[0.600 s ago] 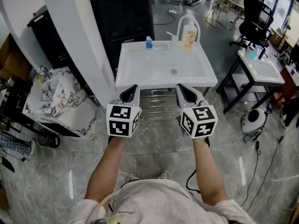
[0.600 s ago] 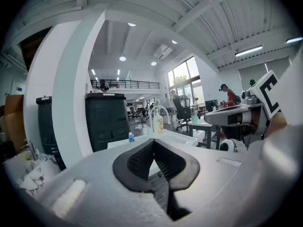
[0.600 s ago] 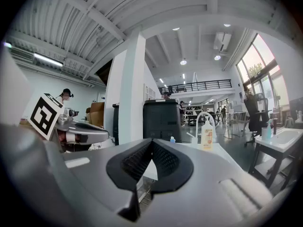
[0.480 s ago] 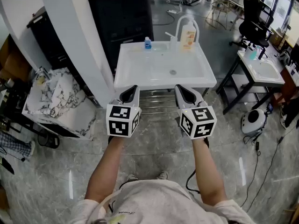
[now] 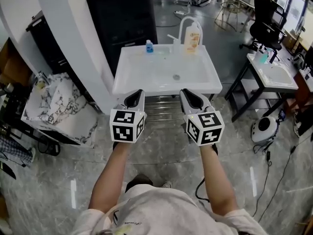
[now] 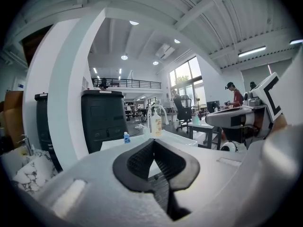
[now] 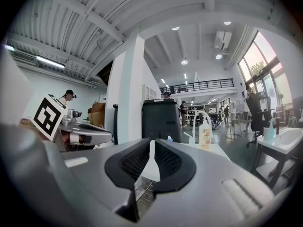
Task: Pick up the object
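A white washbasin (image 5: 146,77) stands on a grey marble floor (image 5: 161,151). Before it, the left gripper (image 5: 138,94) and right gripper (image 5: 186,93) are clenched, empty.

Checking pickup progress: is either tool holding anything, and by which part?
Nothing is held. The left tool and right tool are both shut with nothing between their jaws, in front of the white sink.
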`<state>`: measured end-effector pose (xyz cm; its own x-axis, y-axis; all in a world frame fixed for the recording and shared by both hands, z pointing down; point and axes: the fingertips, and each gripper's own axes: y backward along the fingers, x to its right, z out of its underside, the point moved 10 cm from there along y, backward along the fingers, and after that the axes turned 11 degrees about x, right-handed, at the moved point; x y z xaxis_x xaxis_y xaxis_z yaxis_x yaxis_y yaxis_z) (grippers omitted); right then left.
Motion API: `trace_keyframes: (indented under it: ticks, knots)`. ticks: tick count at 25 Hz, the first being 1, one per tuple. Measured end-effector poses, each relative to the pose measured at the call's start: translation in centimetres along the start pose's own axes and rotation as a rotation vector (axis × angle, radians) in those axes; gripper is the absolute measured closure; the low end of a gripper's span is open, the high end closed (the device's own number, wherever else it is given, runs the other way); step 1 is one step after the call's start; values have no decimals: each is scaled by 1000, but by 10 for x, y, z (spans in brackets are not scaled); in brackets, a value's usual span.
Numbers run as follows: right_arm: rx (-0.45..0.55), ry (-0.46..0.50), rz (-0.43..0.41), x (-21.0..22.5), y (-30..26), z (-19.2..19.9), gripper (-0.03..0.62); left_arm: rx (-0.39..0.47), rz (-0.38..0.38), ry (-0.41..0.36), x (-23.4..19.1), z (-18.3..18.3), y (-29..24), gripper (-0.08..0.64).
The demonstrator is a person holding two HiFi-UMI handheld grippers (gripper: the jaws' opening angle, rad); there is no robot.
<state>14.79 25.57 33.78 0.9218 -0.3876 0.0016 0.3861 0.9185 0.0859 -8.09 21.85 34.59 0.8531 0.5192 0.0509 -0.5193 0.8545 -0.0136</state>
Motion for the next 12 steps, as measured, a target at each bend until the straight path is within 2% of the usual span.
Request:
trace_keyframes:
  ticks: [12]
  knots:
    - [0,-1,-33,28,-49,9,495,-7,-18,4,-23,11,-47,561]
